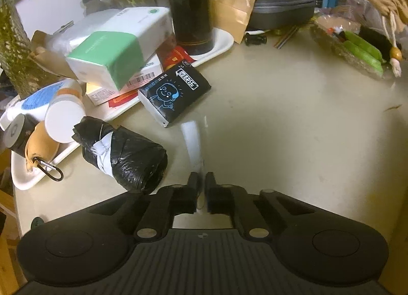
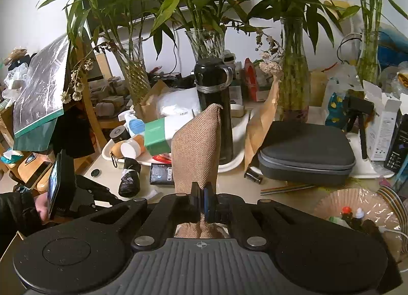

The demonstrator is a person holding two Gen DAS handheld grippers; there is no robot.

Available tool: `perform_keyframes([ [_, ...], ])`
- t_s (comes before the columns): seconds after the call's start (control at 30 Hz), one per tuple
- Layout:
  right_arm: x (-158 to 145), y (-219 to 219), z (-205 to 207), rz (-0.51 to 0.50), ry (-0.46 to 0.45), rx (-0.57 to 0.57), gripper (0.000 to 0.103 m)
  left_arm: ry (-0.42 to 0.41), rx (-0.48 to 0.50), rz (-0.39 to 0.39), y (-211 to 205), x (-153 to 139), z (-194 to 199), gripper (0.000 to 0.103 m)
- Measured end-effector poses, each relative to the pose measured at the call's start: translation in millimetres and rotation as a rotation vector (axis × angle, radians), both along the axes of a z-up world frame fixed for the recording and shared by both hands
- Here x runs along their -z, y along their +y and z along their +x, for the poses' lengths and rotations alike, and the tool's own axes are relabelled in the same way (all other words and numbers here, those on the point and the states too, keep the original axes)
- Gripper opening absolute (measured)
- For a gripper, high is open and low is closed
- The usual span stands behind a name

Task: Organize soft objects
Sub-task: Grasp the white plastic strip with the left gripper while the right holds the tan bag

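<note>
My right claw (image 2: 201,199) is clamped tight on a tan burlap pouch (image 2: 197,142), which sticks up dead center in the right wrist view, in front of the black thermos (image 2: 214,106). My left claw (image 1: 202,180) is pinched closed too, low center in its own view, and I can't tell if the white strip (image 1: 192,142) just ahead is caught in it. A black bag roll (image 1: 125,157) lies at its left, touching the white tray (image 1: 28,180).
</note>
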State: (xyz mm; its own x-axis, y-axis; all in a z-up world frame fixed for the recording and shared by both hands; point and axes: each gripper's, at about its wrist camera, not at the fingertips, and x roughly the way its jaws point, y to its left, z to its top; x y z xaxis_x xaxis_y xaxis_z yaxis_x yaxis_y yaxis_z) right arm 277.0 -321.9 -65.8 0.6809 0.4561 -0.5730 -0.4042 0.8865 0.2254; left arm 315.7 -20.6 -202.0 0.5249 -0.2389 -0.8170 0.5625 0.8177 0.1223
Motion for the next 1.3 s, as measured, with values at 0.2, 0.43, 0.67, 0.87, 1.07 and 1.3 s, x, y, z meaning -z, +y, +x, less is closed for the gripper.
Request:
perform_keyframes([
  [0.2, -1.0, -3.1, -1.9, 0.007, -0.002, 0.008, 0.005, -0.007, -0.007, -0.048, 3.5, -13.8, -3.3, 0.003],
  [0.43, -5.2, -3.2, -7.0, 0.018, -0.010, 0.000, 0.005, -0.052, -0.006, -0.095, 9.1, -40.5, -18.9, 0.003],
  [0.67, -9.5, -5.8, -12.1, 0.041, -0.014, 0.010, 0.005, -0.062, -0.106, -0.146, 21.9, -71.1, -34.8, 0.003],
  [0.87, -10.6, -0.3, -16.7, 0.042, -0.013, -0.004, 0.005, -0.114, -0.154, -0.184, 23.4, -97.0, -60.1, 0.003],
  [1.07, -12.1, 4.5, -23.7, 0.040, -0.012, -0.011, 0.005, -0.153, -0.167, -0.204, 22.0, -111.6, -88.9, 0.003],
  [1.3, -17.3, 3.7, -35.7, 0.054, -0.026, -0.006, 0.005, -0.202, -0.165, -0.234, 25.9, -121.6, -120.0, 0.003],
])
